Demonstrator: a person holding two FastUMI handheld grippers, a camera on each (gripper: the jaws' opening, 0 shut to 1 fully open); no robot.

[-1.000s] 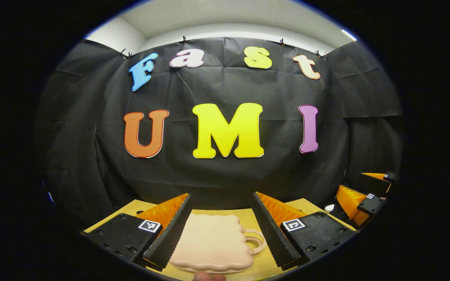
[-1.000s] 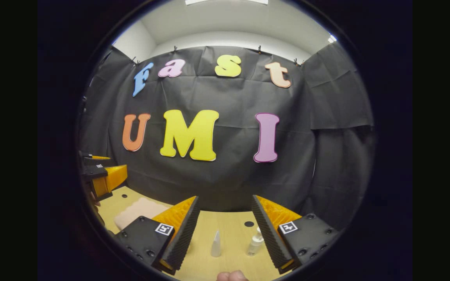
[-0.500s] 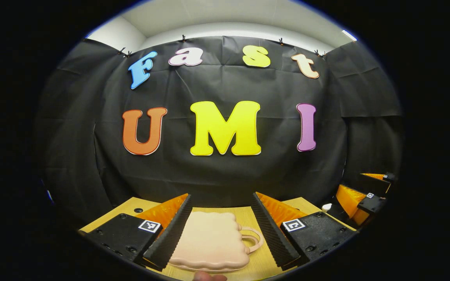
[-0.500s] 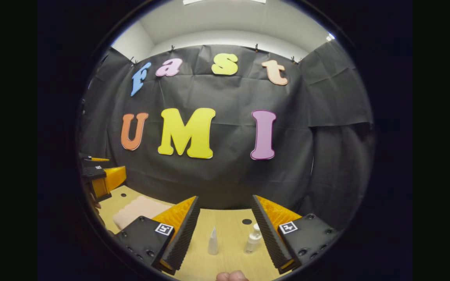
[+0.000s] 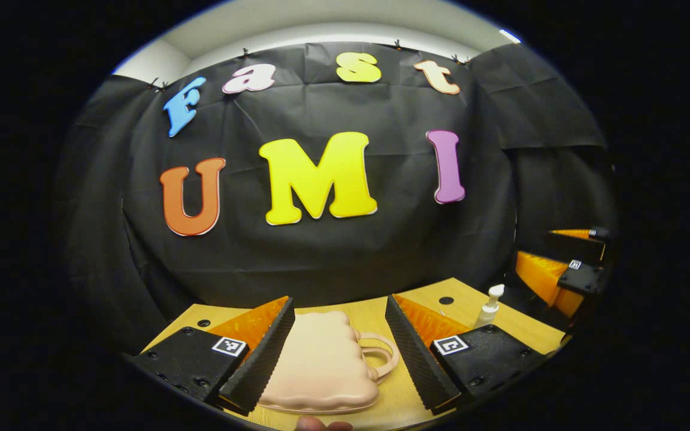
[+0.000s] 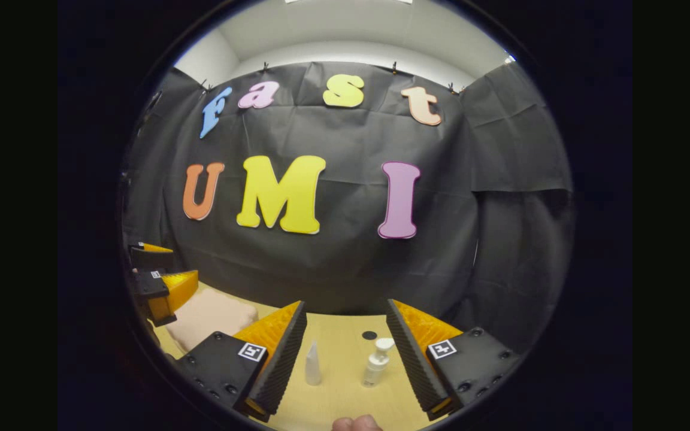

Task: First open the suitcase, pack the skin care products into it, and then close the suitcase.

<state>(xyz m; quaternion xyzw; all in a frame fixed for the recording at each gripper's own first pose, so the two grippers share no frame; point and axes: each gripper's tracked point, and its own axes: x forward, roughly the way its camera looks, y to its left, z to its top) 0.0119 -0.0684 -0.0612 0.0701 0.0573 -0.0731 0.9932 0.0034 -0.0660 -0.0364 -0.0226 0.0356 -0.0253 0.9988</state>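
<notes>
Right gripper view: wooden table [image 6: 345, 359], black cloth wall [image 6: 345, 263].

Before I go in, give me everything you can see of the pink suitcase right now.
The pink suitcase is a small pale-pink case with a scalloped, wavy outline and a smooth, matte shell. A loop handle sticks out of its right side in the left gripper view. It lies flat and closed on the wooden table, framed between the open jaws of the left gripper, which do not touch it. In the right gripper view it lies at the left, beside that gripper.
</notes>
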